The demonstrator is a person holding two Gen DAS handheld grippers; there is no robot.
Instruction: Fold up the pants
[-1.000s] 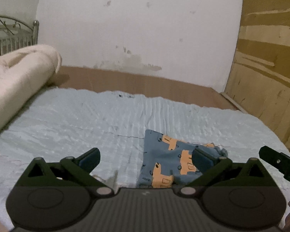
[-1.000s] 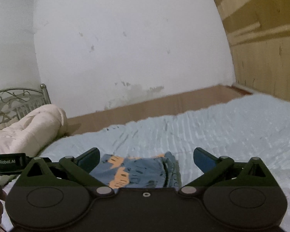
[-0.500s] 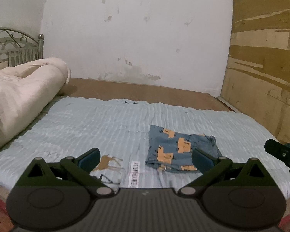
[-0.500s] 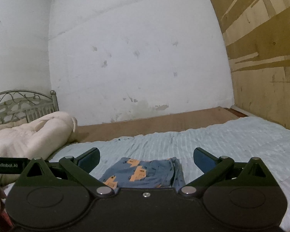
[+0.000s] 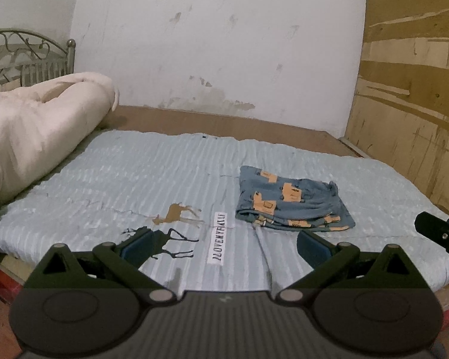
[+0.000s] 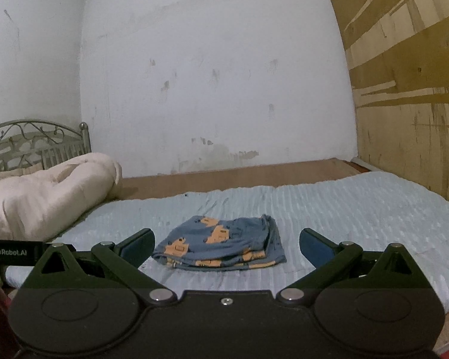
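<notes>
Your left tool (image 5: 224, 246) and right tool (image 6: 226, 243) are both gaping wide, gripping nothing. The folded pants (image 6: 221, 246) are lying ahead of them, looking soft and light; if regripping, pinch all layers at an edge.

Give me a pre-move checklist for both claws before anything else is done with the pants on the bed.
1. Left claw empty and open: ok, fingers spread, nothing between them.
2. Right claw empty and open: ok, fingers spread.
3. Pants folded into a compact stack: ok, layered edges show at the near side, waistband bunched to the right.
4. Pants fully on the blue bedspread, away from its edges: ok.
5. Cream duvet apart from the pants: ok, it lies far left by the headboard.
6. Underside layers lying flat, no hidden creases: cannot tell.
</notes>
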